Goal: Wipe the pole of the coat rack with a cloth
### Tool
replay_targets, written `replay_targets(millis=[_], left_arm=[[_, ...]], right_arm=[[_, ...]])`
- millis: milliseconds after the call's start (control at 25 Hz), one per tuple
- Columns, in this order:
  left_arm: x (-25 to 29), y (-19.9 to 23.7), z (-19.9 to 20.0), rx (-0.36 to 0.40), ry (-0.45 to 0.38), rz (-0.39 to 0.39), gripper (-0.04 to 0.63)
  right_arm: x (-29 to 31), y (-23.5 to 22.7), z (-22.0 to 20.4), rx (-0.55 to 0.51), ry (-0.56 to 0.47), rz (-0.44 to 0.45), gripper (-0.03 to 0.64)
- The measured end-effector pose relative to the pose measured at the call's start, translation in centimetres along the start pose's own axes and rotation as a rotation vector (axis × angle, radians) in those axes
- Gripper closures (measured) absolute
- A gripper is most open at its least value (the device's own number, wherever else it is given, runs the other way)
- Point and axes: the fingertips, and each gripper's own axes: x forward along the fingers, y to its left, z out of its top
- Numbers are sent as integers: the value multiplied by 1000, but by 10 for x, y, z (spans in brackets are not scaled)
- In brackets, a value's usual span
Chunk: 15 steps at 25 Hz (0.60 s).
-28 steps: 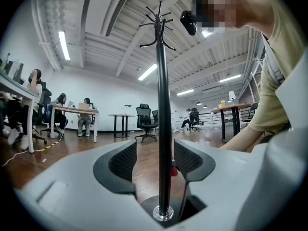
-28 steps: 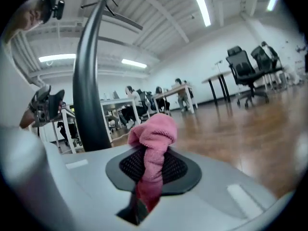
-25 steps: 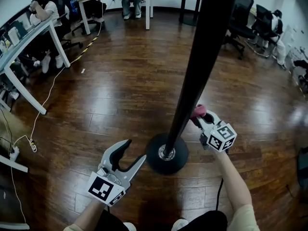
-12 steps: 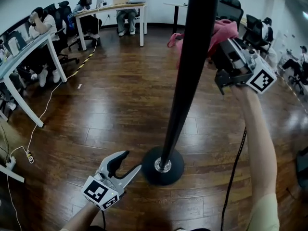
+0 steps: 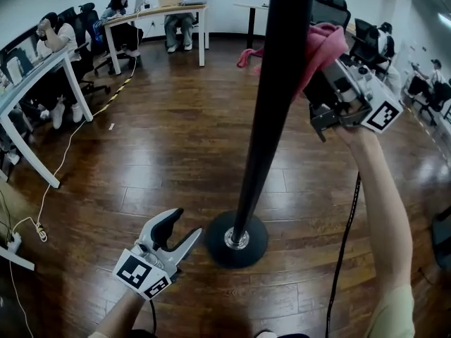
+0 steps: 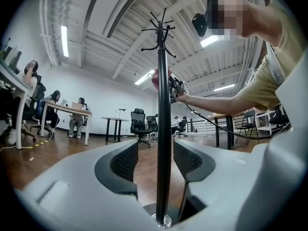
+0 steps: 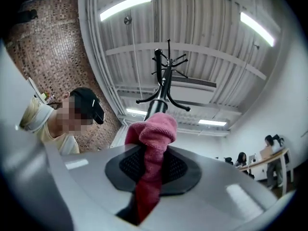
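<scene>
In the head view, a black coat rack pole (image 5: 271, 104) rises from its round base (image 5: 236, 239) on the wooden floor (image 5: 162, 139). The right gripper (image 5: 325, 83) is raised high, just right of the pole, and presses a pink cloth (image 5: 320, 42) against the pole's right side. The left gripper (image 5: 184, 225) hangs low, just left of the base and apart from it, with its jaws wide. Desks (image 5: 151, 11) with seated people line the floor's far left edge.

In the left gripper view, the jaws stand wide with nothing between the pads. The pole shows through the gap, farther off, and the cloth sits high on it, below the hooks.

In the right gripper view, the jaws are closed on the cloth. Its bunched end sticks out past the jaw tips and touches the pole below the hooks (image 7: 163, 76).
</scene>
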Motion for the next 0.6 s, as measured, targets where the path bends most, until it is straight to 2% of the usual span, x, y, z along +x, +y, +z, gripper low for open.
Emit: replay_targets(millis=[160, 280, 600], left_arm=[[-7, 12, -18, 22, -2, 4, 376], [-7, 15, -13, 26, 12, 13, 376], [-30, 38, -60, -33, 40, 80, 379]], right_arm=[[-33, 5, -76, 67, 71, -47, 575], [-57, 2, -131, 149, 145, -92, 577], [-164, 25, -354, 415, 297, -287, 578]])
